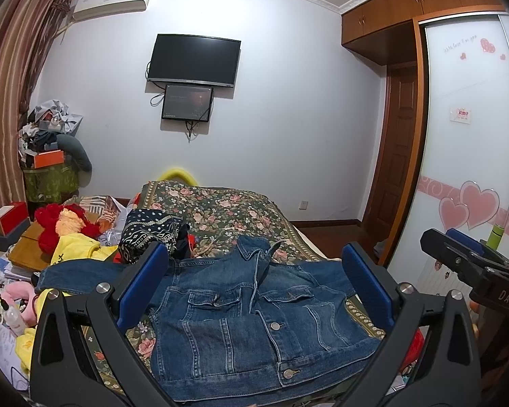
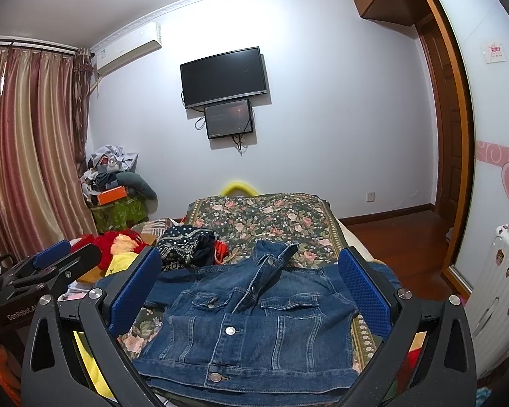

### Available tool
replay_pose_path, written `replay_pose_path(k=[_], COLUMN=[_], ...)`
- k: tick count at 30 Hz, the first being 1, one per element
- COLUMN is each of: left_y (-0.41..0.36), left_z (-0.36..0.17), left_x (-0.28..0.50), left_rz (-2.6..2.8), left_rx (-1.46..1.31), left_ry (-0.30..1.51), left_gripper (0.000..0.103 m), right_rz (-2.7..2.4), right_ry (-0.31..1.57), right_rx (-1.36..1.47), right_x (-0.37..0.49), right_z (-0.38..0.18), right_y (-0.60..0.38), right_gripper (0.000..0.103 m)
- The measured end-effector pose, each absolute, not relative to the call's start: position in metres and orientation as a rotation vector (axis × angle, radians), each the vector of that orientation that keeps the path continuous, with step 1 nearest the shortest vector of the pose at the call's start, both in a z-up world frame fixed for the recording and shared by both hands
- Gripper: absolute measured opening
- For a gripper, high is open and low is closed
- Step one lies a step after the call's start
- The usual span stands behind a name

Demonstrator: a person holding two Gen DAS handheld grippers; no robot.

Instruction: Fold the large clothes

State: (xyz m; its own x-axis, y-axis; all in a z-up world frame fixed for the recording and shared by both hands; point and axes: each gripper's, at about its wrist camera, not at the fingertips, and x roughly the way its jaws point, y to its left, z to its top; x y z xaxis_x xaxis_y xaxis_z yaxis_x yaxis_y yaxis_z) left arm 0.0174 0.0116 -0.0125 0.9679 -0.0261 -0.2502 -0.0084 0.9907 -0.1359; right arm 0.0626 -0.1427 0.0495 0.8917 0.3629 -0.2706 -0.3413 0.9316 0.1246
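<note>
Left gripper (image 1: pixel 254 291), right gripper (image 2: pixel 251 291): both tongs spread wide, holding nothing, above the denim jacket (image 1: pixel 251 322). Jacket: front up, laid flat at the near end of the floral bed (image 1: pixel 217 207); left sleeve reaching toward the cluttered left edge. Patterned cloth (image 1: pixel 149 230) beyond. Risk: stiff denim may slip or bunch if pinched in a single layer.

Denim jacket (image 1: pixel 254 322) hem cut off (bottom edge); wardrobe sticker (image 1: pixel 460 114) unreadable.
</note>
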Motion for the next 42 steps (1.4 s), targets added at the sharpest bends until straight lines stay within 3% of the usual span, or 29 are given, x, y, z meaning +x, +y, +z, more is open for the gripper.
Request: replay_pose_path(k=[22,33,42], left_y=[0.037,0.11,0.183], left_z=[-0.033,-0.053,-0.109], left_x=[0.053,0.1,0.146], left_rz=[0.015,0.22,0.375], left_rx=[-0.169,-0.167,-0.156], left_ry=[0.318,0.372,0.485], left_gripper=[0.103,0.103,0.103], right_rz=[0.35,0.368,0.302], right_ry=[0.389,0.508,0.606], right_rx=[0.039,-0.011,-0.077], right_x=[0.094,0.149,0.205], right_z=[0.035,0.011,-0.02], right_y=[-0.128,-0.102,-0.083], right_gripper=[0.103,0.103,0.103])
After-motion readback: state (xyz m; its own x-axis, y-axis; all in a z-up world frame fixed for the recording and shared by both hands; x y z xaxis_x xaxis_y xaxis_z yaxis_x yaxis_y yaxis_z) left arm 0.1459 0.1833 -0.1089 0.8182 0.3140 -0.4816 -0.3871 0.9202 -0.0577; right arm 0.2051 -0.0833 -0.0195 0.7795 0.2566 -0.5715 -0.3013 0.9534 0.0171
